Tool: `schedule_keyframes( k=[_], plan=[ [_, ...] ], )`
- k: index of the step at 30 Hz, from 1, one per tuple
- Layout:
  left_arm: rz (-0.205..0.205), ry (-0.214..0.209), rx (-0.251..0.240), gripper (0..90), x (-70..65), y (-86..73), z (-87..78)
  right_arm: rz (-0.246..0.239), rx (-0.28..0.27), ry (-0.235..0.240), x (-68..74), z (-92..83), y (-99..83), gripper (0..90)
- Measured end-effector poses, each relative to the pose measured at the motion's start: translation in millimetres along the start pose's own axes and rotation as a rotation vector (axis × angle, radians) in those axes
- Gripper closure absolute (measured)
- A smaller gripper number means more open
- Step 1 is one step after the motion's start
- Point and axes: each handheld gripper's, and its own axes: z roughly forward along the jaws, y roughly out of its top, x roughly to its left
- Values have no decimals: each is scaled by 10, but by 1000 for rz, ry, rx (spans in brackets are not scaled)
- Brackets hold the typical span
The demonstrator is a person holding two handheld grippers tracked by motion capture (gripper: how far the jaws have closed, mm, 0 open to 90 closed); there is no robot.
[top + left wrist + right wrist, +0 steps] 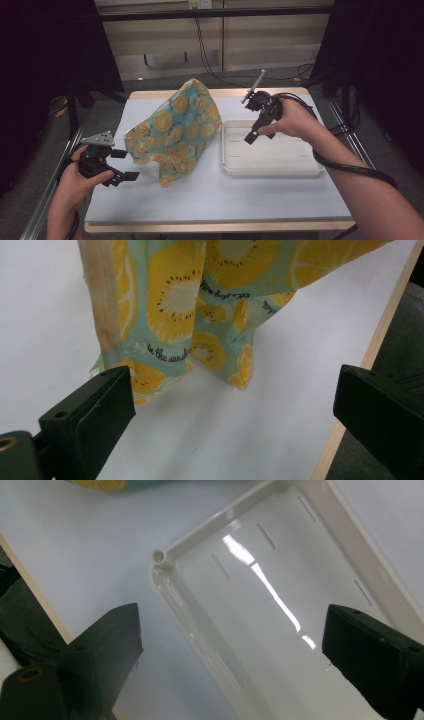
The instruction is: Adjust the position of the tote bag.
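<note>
The whole table (210, 200) is seen from above and behind by the high view, facing fwd and down. The left gripper view is set low and close, aimed at the fruit-print bag (200, 315), also seen in the high view (175, 130). The right gripper view is angled down, near the white tray (280, 605), shared w/ the high view (272, 167); probably the bag's edge is caught at top.

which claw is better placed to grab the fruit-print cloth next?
Left. The left claw is open and close beside the fruit-print cloth, whose hanging edge sits just ahead of its jaws. The right claw hovers open over the white tray, farther from the cloth.
</note>
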Motion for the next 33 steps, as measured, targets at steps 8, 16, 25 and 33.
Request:
schedule_keyframes(
  k=[8, 16, 25, 33],
  plan=[
    [-6, 3, 7, 28, -3, -6, 11, 2, -1, 10, 82, -17, 221, 91],
    [-11, 7, -4, 28, 4, -20, -6, 69, -17, 24, 137, -91, 434, 97],
    [-11, 9, 2, 28, 2, -23, -7, 80, -20, 25, 182, -118, 597, 102],
    [0, 7, 13, 28, -12, -8, -4, 78, -34, 22, 217, -136, 704, 102]
  ],
)
